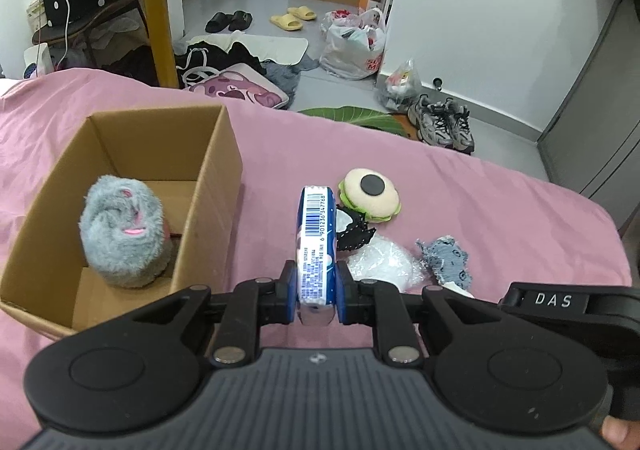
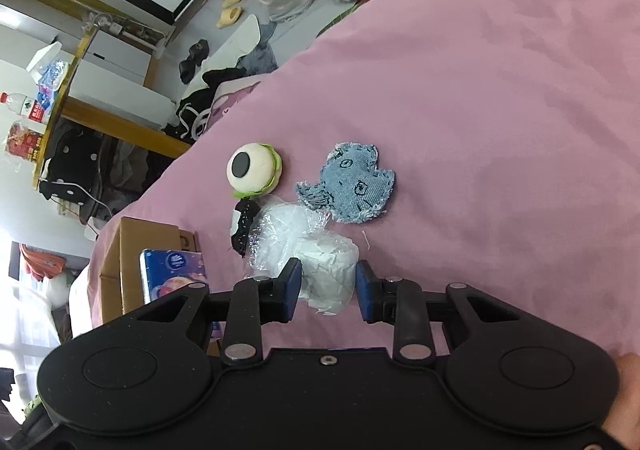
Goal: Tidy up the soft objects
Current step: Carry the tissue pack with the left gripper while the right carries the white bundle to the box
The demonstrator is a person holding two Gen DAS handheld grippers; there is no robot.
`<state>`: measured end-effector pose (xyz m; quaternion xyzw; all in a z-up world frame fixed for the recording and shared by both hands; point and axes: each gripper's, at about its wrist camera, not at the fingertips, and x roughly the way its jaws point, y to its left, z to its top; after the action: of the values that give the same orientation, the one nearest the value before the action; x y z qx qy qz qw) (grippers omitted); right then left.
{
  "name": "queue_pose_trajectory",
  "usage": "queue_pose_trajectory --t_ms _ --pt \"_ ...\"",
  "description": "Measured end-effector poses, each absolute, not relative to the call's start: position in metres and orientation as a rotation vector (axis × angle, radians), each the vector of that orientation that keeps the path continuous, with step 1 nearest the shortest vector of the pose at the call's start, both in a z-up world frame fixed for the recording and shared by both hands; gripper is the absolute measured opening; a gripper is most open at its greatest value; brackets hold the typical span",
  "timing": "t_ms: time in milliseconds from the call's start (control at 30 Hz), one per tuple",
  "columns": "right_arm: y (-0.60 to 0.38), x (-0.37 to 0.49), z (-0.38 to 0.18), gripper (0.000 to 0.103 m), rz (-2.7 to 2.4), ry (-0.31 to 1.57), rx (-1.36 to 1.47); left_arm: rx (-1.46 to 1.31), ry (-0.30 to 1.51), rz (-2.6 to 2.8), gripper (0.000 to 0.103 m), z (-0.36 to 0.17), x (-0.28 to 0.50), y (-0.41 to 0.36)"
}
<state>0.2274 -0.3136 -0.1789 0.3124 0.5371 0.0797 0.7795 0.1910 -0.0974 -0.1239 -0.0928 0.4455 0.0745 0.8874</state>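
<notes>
My left gripper (image 1: pixel 316 292) is shut on a blue and white tissue pack (image 1: pixel 314 246), held on edge above the pink bed, just right of an open cardboard box (image 1: pixel 208 185). A grey plush toy (image 1: pixel 122 234) sits inside the box. On the bed lie a burger plush (image 2: pixel 254 169), a black cloth (image 2: pixel 242 228), a denim patch (image 2: pixel 352 181) and a white plastic-wrapped bundle (image 2: pixel 326 274). My right gripper (image 2: pixel 329 292) is open, its fingers either side of the bundle, which rests on the sheet. The tissue pack (image 2: pixel 176 278) also shows in the right wrist view.
The pink bed sheet (image 1: pixel 500 209) ends at the far edge, with the floor beyond. Down there are sneakers (image 1: pixel 444 123), plastic bags (image 1: pixel 356 45), slippers and clothes. A yellow table leg (image 1: pixel 160 9) stands behind the box. The right gripper body (image 1: pixel 560 302) sits close to my left one.
</notes>
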Motion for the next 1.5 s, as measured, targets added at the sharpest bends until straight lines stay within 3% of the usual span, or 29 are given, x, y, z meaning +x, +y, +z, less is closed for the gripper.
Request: queue_pose_trajectory --t_ms 533,1500 --pt "-0.321 0.190 -0.129 0.029 0.200 1.023 0.662 -0.215 0.858 0.139 0.018 -0.089 0.154 -0.078" --pt "-0.297 0.136 -0.093 0.029 0.204 0.825 0.590 -0.268 0.774 0.153 0.018 -0.054 0.101 -0.024"
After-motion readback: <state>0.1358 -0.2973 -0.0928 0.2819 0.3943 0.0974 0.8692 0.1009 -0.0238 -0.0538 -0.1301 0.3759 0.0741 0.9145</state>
